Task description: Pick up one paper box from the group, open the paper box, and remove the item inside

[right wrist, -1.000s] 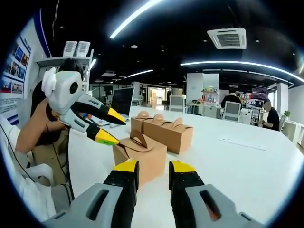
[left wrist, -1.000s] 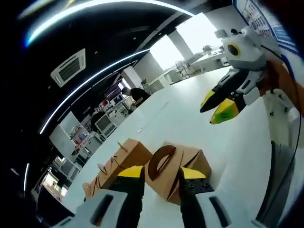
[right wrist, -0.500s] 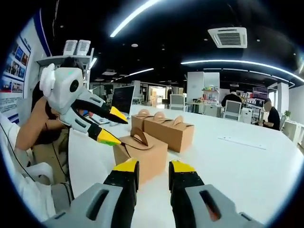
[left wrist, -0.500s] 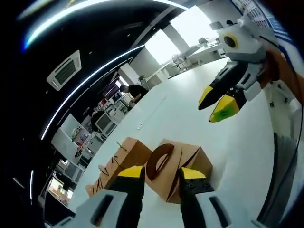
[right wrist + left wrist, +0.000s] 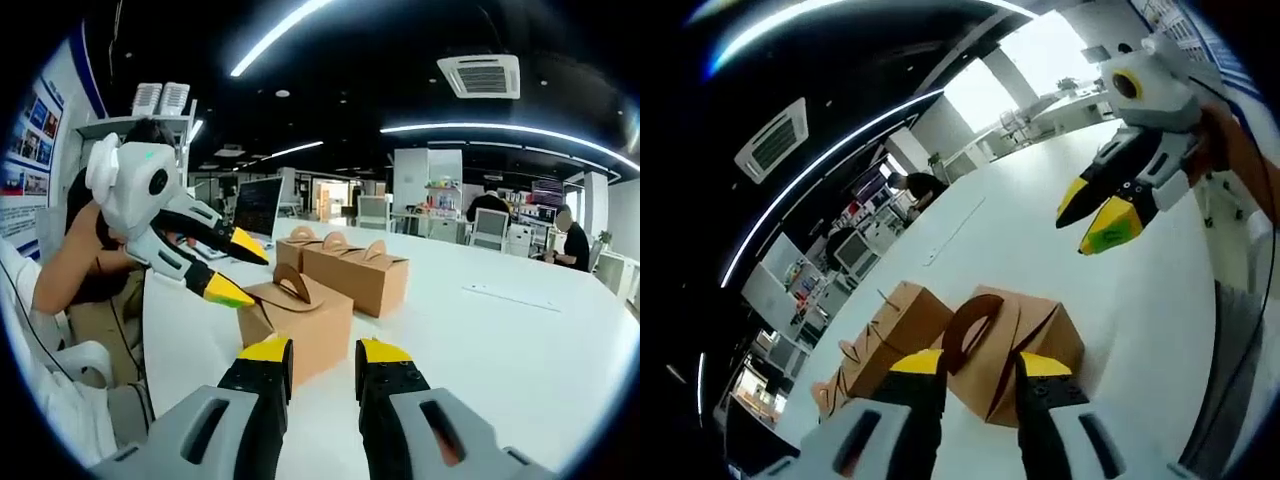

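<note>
A brown paper box (image 5: 1025,335) with a curved handle stands on the white table (image 5: 1130,330), just beyond my left gripper (image 5: 980,364), whose jaws are open with nothing between them. In the right gripper view the same box (image 5: 300,322) sits just ahead of my right gripper (image 5: 325,352), also open and holding nothing. There the left gripper (image 5: 232,270) comes in from the left with its jaws spread, its lower tip close to the box's top left edge. The right gripper (image 5: 1095,212) hangs above the table at the upper right of the left gripper view.
More brown boxes (image 5: 355,272) stand in a row behind the near one, and appear as boxes (image 5: 885,335) to its left in the left gripper view. A person's arm (image 5: 70,275) holds the left gripper. Desks, monitors and seated people lie beyond the table.
The left gripper view has edged a little nearer the box. In the right gripper view the left gripper's lower tip has sunk slightly toward the box top. Both grippers stay open.
</note>
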Motion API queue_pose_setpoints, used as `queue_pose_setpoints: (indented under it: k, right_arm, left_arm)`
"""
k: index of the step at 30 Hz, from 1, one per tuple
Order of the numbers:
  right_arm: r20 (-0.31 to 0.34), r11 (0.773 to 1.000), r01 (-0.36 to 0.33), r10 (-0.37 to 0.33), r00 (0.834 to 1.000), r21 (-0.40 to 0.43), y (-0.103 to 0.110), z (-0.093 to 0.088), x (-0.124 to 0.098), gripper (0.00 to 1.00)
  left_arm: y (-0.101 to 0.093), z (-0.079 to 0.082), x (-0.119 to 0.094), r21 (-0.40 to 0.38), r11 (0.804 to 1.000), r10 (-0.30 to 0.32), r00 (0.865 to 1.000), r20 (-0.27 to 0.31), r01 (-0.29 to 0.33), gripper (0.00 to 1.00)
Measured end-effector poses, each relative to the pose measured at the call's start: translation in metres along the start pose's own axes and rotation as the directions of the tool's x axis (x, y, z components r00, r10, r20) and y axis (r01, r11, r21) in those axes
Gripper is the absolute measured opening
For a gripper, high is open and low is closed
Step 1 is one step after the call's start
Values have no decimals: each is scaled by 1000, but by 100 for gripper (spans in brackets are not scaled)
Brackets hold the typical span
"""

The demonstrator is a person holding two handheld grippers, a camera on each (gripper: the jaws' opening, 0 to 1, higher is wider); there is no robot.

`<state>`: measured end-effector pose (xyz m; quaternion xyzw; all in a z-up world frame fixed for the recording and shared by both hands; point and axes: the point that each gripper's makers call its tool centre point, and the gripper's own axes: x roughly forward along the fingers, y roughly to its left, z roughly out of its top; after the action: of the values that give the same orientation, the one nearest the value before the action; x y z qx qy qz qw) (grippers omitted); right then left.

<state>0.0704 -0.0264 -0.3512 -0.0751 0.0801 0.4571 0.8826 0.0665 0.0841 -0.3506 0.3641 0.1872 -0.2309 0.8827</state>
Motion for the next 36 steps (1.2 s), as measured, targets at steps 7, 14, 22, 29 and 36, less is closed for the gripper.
queue_pose_setpoints:
  k: [7,14,22,29,36]
  right_arm:
    - [-7,1000,-9,9,1000,-3,4,-2,2,26]
    - [-14,1000,-11,11,1000,-1,4,-5,4,26]
    - [-17,1000,-12,12,1000,-1,5,-6,4,26]
    - [-18,1000,-11,11,1000,0,5,-7,4,26]
    - [-22,1000,-15,15,1000,-2,6,-8,5,26]
  left_arm:
    - [-2,-1,2,-36,999,0,1000,-10,0,22]
    - [-8,-1,3,-59,998,-23,1000,-6,23,15]
    - [-17,-3,4,-105,993,-61,998,-8,60,6]
    - [-18,-2,4,-138,988,-68,998,-4,66,4]
    - [-16,1,3,-170,983,-61,998,26,65,3]
